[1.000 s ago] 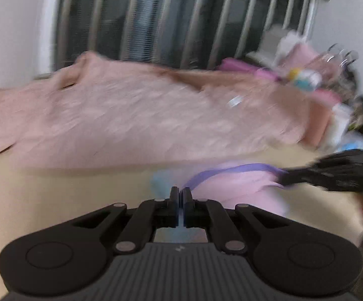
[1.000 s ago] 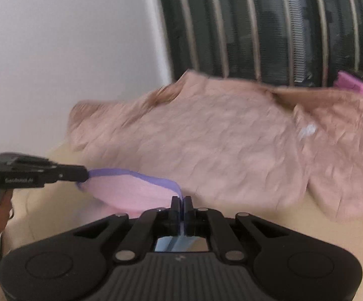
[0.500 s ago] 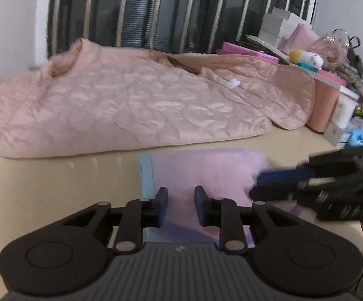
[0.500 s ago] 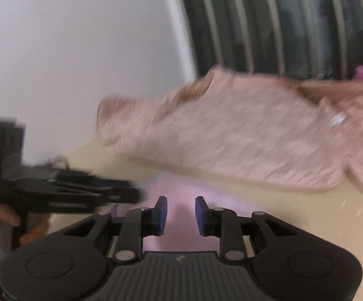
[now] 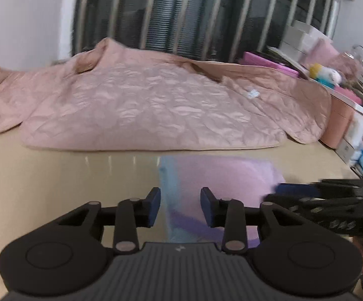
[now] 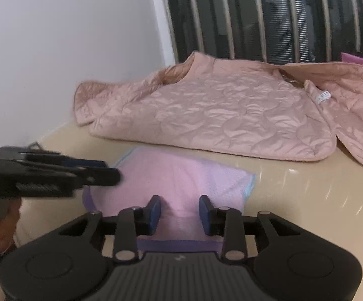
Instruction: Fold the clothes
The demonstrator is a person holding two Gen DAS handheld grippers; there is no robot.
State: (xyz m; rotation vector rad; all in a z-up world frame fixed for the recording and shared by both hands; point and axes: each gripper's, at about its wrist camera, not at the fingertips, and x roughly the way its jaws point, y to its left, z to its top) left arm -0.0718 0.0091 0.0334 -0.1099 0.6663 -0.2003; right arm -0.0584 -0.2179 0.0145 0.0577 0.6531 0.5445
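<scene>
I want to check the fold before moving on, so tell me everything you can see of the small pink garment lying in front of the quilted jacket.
The small pink garment lies flat on the beige table, folded into a rough rectangle just in front of the quilted pink jacket, apart from it. It looks like thin, finely meshed fabric, with purple trim along the near edge and light blue edging at one side. Both claws, left and right, are open over its near edge, gripping nothing.

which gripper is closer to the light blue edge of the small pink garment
Left. The left gripper hangs open right over the light blue edge; the right gripper, also open, sits over the garment's middle, away from that edge.
</scene>
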